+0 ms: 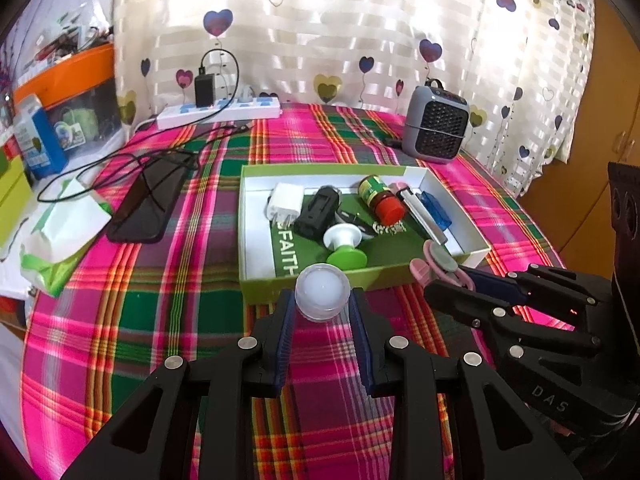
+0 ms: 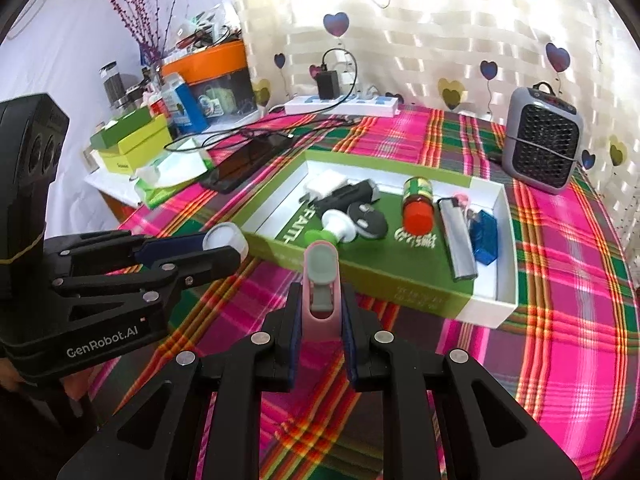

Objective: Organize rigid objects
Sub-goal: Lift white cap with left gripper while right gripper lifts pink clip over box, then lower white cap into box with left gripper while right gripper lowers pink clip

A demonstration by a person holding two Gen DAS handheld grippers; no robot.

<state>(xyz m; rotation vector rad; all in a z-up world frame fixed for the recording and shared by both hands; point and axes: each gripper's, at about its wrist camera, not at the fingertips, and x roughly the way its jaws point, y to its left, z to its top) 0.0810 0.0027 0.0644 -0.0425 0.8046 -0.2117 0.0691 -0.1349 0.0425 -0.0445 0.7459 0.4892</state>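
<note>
My left gripper [image 1: 322, 300] is shut on a small clear round jar with a white lid [image 1: 322, 293], held just in front of the near wall of the green and white box [image 1: 256, 280]. It also shows in the right wrist view [image 2: 225, 242]. My right gripper [image 2: 320, 300] is shut on a pink and grey clip [image 2: 321, 280], held near the box's front wall [image 2: 384, 280]; the clip also shows in the left wrist view [image 1: 438, 260]. The box holds a white plug [image 1: 285, 201], a black device [image 1: 320, 212], a red-capped bottle [image 1: 380, 198], a lighter [image 2: 456, 236] and a blue case [image 2: 485, 236].
A plaid cloth [image 1: 160, 320] covers the table. A black phone [image 1: 150, 200] with cables, a tissue pack [image 1: 60, 236] and a power strip [image 1: 218, 112] lie at the left and back. A grey fan heater [image 1: 436, 126] stands at the back right. Boxes [image 2: 132, 140] crowd the left shelf.
</note>
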